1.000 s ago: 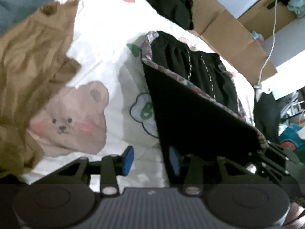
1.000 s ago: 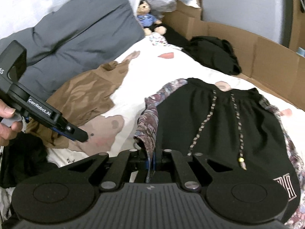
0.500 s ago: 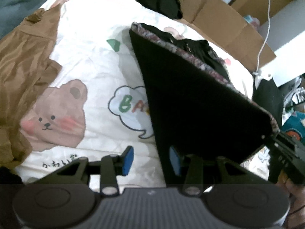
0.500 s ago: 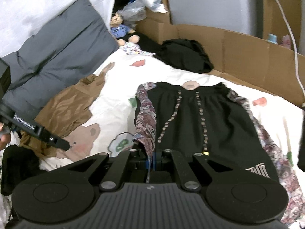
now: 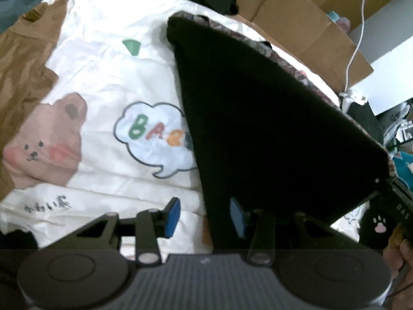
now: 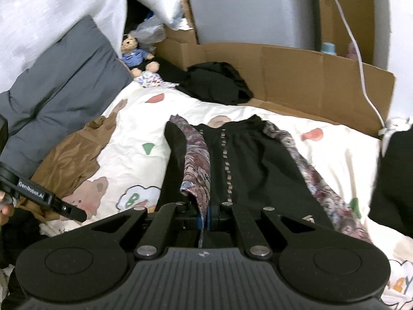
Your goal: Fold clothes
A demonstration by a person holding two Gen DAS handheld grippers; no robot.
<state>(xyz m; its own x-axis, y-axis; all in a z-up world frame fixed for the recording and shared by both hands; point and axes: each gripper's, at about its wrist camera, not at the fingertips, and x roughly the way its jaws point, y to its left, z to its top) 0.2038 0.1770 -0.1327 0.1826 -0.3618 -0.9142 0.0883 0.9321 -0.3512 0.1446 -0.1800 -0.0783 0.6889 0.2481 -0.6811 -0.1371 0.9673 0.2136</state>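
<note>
Black shorts (image 6: pixel 245 160) with patterned side stripes and a drawstring lie on a white bed sheet (image 6: pixel 335 149) printed with cartoons. My right gripper (image 6: pixel 204 217) is shut on the patterned left edge of the shorts and holds that side up off the bed. From the left wrist view the raised cloth is a taut black sheet (image 5: pixel 271 129) that runs to the right gripper (image 5: pixel 389 188) at the right edge. My left gripper (image 5: pixel 204 215) hangs over the sheet beside the flap, blue pads (image 5: pixel 171 215) apart, nothing between them. It shows at far left (image 6: pixel 80 214) in the right wrist view.
A brown garment (image 6: pixel 69 160) lies crumpled on the left of the bed. A black garment (image 6: pixel 214 82) is heaped at the far edge against cardboard (image 6: pixel 309 77). A grey pillow (image 6: pixel 56 82), a teddy bear (image 6: pixel 135 51) and a white cable (image 6: pixel 361 59) are farther off.
The right gripper has carried the shorts' left side higher and farther across the shorts. The left gripper has slid along the sheet, so the brown garment now lies farther left. Both kept their state.
</note>
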